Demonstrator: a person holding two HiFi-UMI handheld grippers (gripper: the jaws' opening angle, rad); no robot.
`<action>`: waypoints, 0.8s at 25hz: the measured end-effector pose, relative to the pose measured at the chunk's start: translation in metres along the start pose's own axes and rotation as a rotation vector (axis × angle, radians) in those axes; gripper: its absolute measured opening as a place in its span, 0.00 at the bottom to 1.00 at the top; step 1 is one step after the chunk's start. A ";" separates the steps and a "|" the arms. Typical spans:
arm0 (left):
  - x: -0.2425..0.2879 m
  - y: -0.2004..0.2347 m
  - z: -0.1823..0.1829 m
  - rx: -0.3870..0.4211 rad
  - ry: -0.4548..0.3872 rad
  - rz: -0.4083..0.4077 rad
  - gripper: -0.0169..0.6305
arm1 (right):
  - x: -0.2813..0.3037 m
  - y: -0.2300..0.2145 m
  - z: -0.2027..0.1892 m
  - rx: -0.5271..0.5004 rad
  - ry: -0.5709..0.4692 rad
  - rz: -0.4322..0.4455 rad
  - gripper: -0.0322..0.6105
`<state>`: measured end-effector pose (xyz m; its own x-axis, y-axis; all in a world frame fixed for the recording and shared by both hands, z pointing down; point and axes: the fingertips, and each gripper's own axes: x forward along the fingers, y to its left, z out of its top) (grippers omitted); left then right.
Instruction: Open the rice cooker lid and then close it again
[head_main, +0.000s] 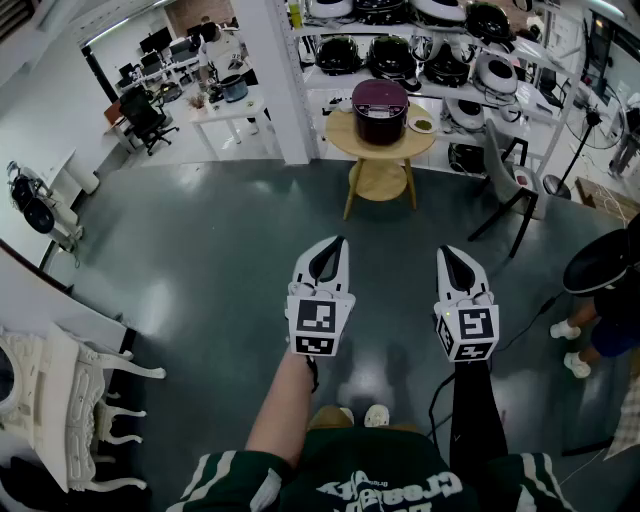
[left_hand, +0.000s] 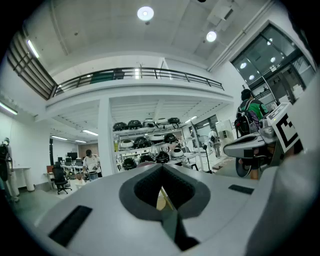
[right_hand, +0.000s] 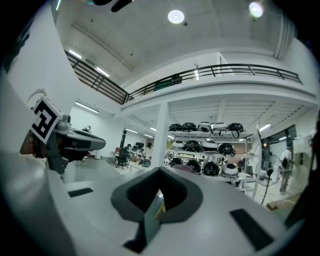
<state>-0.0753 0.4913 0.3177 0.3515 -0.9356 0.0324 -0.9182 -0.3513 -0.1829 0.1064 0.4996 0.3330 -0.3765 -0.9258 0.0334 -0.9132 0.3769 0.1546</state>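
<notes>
Wide grey-green floor (head_main: 200, 250) of a workshop, with shelves (head_main: 430, 45) of many rice cookers along the far wall. Well ahead, on a small round wooden counter (head_main: 345, 140) in front of those shelves, the dark rice cooker (head_main: 380, 108) — upright, lid down, with a small dish (head_main: 421, 125) beside it. Nearer, side by side and held level over bare floor, the left gripper (head_main: 333, 245) and right gripper (head_main: 447, 252) — jaws of both pressed fully together on nothing, well apart from the cooker.
</notes>
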 end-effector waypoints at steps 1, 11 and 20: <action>-0.001 0.001 0.000 0.002 0.000 -0.001 0.02 | 0.000 0.002 0.000 0.000 -0.001 0.000 0.06; -0.003 0.006 -0.001 0.010 -0.003 0.031 0.02 | 0.003 0.006 -0.005 0.021 -0.015 0.014 0.06; -0.003 -0.007 -0.005 0.012 0.001 0.014 0.14 | -0.002 -0.009 -0.010 0.047 -0.011 0.002 0.24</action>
<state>-0.0709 0.4962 0.3233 0.3386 -0.9404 0.0313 -0.9206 -0.3380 -0.1955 0.1164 0.4976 0.3413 -0.3797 -0.9248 0.0231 -0.9188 0.3798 0.1078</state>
